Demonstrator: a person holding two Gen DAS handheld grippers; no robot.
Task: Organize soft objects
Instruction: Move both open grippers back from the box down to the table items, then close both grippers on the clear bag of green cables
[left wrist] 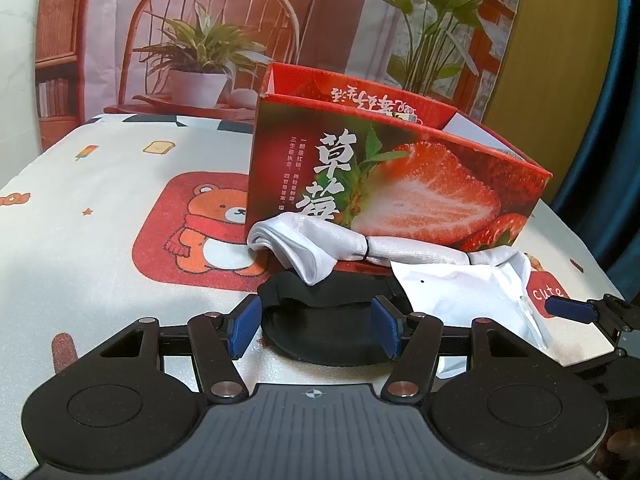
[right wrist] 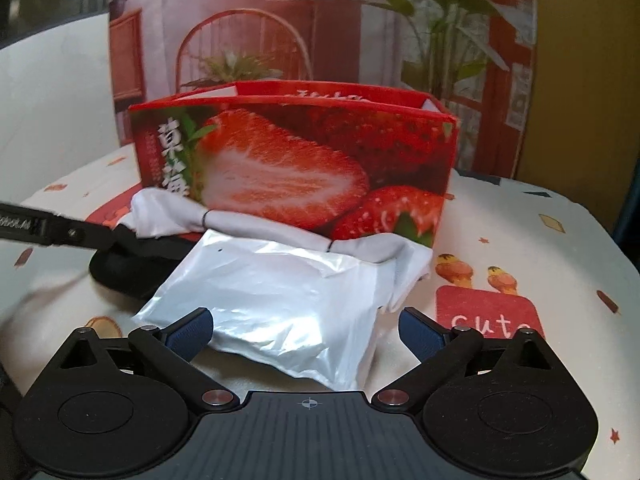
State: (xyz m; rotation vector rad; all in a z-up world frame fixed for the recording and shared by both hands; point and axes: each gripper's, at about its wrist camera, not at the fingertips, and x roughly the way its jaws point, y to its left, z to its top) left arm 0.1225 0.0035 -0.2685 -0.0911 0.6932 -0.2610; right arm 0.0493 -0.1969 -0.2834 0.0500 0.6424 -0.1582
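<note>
As your left gripper (left wrist: 316,326) stands released, black pad (left wrist: 320,332) between its fingers, white cloth (left wrist: 320,248) just beyond, strawberry box (left wrist: 400,176) behind; your right gripper (right wrist: 308,330) released, plastic packet (right wrist: 280,304) between its fingers, box (right wrist: 304,168) beyond.

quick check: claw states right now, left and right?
Left claw: open, fingers either side of the black soft item, not clamped.
Right claw: open, straddling the white plastic packet, not gripping it.

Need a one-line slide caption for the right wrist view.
Open right gripper straddles white plastic pouch before strawberry box.
</note>
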